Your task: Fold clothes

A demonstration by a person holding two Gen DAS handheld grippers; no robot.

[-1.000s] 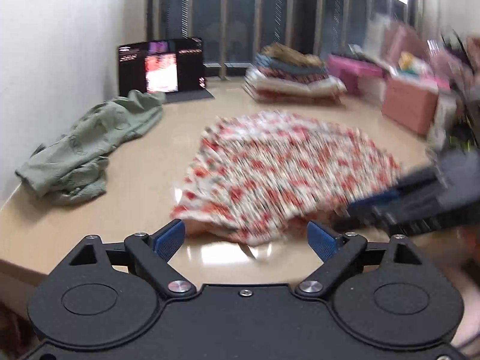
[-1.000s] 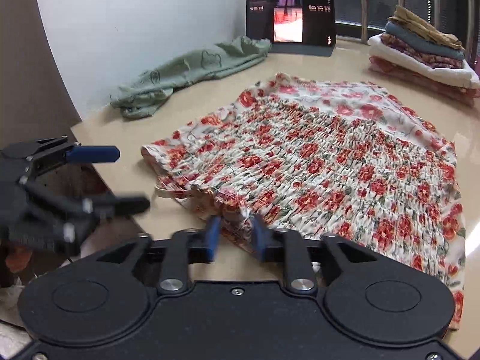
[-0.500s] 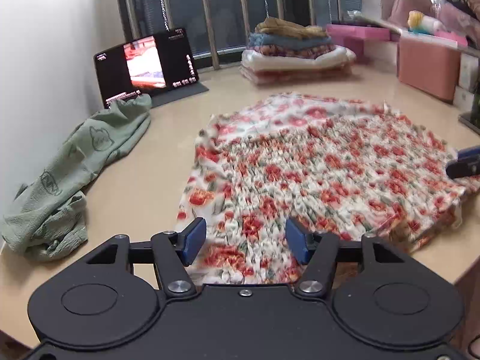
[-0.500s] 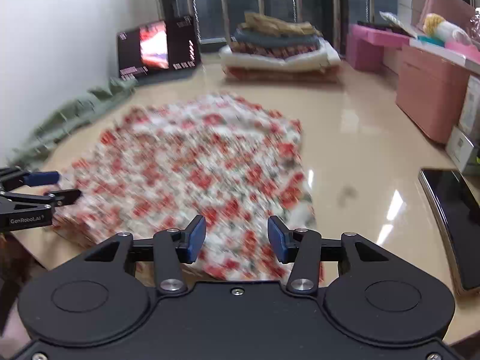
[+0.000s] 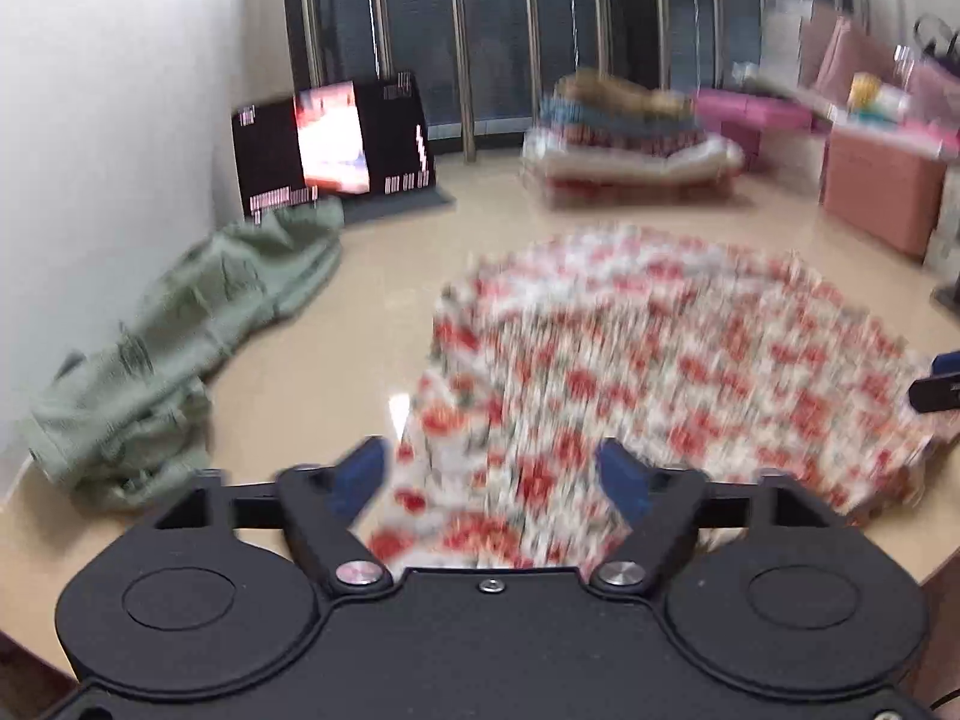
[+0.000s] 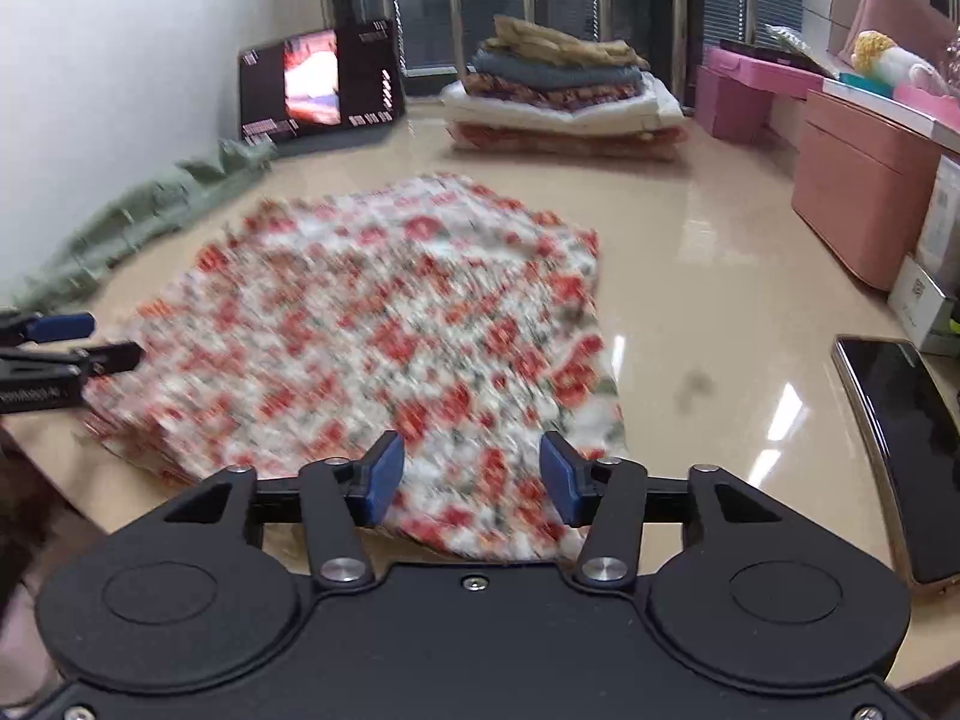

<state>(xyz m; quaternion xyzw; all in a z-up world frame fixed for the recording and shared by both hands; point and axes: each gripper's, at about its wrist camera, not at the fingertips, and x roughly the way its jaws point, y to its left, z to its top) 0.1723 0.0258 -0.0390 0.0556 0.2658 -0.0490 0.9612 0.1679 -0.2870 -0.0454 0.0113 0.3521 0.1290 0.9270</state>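
Left gripper (image 5: 492, 474): black body, blue-padded fingers spread wide, holding nothing; near edge of the red-and-white floral smocked garment (image 5: 660, 384) lies between and just ahead of its fingers.

Right gripper (image 6: 471, 480): same build, fingers parted wide, holding nothing; the garment's near right corner lies between them. Contact with the cloth cannot be told through blur.

Floral garment: spread flat on the glossy beige tabletop (image 6: 720, 276), between both tools.

Crumpled sage-green garment (image 5: 174, 360): ahead-left of the left gripper, along the white wall.

Black tablet with lit screen (image 6: 321, 87): propped far ahead-left.

Stack of folded clothes (image 6: 564, 96): far ahead.

Dark smartphone (image 6: 900, 450): flat, right of the right gripper.

Pink storage boxes (image 6: 858, 204): far right.
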